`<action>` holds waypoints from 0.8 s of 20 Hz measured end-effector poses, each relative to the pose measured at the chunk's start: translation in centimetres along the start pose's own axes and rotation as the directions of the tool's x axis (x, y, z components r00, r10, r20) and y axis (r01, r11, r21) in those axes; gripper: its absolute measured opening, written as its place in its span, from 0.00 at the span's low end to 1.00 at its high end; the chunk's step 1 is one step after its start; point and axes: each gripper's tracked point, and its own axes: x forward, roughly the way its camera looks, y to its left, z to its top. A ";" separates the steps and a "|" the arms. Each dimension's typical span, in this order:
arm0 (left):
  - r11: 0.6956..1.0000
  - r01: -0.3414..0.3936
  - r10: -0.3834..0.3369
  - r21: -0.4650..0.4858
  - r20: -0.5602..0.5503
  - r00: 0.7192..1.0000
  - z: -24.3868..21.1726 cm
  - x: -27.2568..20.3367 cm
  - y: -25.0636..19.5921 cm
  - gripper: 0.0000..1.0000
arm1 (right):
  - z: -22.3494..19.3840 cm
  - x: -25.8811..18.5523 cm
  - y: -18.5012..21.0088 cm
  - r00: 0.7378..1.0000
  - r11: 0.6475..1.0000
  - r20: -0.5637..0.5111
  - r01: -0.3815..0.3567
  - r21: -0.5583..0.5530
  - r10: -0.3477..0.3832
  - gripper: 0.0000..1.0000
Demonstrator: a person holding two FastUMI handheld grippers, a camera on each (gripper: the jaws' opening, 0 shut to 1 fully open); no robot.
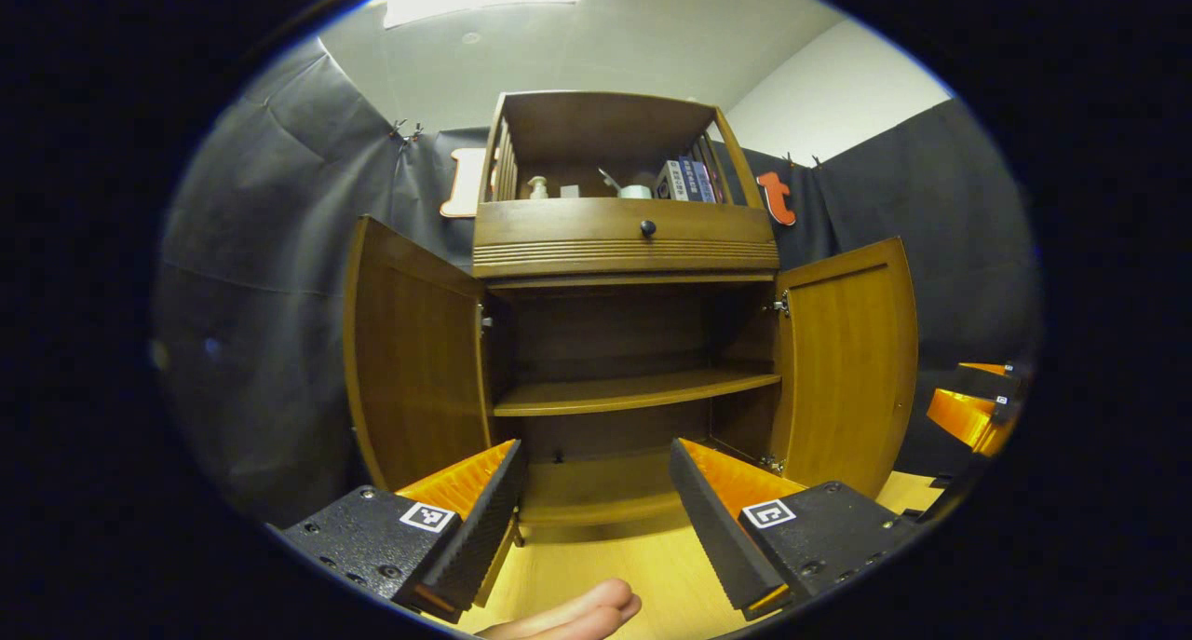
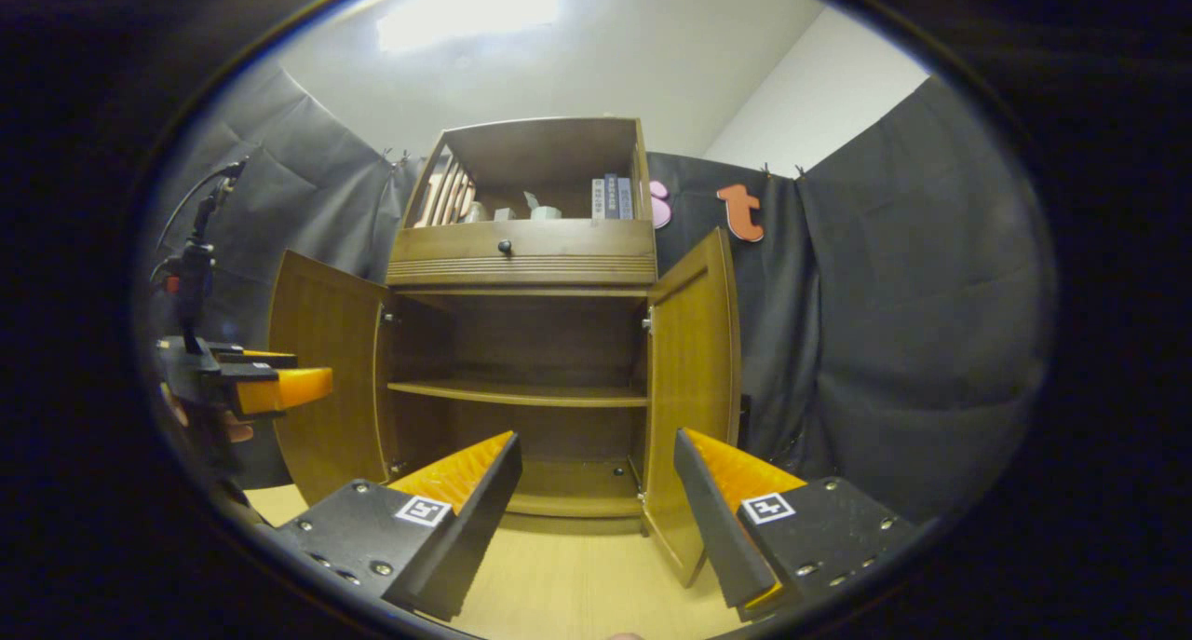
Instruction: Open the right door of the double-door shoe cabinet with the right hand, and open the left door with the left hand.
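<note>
You are facing the brown wooden double-door shoe cabinet (image 1: 626, 249), standing on the pale wood floor (image 1: 643, 565) against the black cloth wall. Both doors are standing swung outward: the left door (image 1: 414, 360) and the right door (image 1: 847, 360), exposing the bare inner shelf (image 1: 633, 393). You are holding the left claw (image 1: 596, 510) with jaws spread and nothing between them, well back from the cabinet. The right claw (image 2: 596, 505) is likewise hanging open and empty. The doors are reading as rigid hinged panels, smooth-faced and probably light to swing; I am seeing no handles, so the free vertical edge is looking like the sound place to grip. The task is appearing complete.
</note>
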 end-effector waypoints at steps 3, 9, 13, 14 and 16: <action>1.000 -0.014 0.014 -0.011 -0.018 1.000 -0.9 1.8 -1.7 0.98 | 0.0 0.3 -0.1 1.000 1.000 0.005 -0.008 -0.003 0.008 0.98; 0.997 -0.054 0.053 -0.046 -0.035 0.998 -2.0 5.1 -4.0 0.97 | -0.8 2.4 -1.4 1.000 1.000 -0.015 0.000 0.022 0.001 0.98; 0.999 -0.034 0.034 -0.023 -0.003 0.999 -1.2 6.8 -5.5 0.98 | -1.4 4.0 -2.2 0.999 0.999 -0.025 0.026 0.029 -0.026 0.97; 0.999 -0.025 0.025 -0.037 0.001 1.000 -0.9 7.4 -5.8 0.96 | -1.7 4.4 -2.1 0.999 0.999 -0.034 0.029 0.025 -0.028 0.98; 0.997 -0.002 0.003 -0.071 0.016 1.000 0.2 8.2 -6.6 0.98 | -1.9 5.2 -2.3 0.998 0.999 -0.051 0.042 0.017 -0.041 0.98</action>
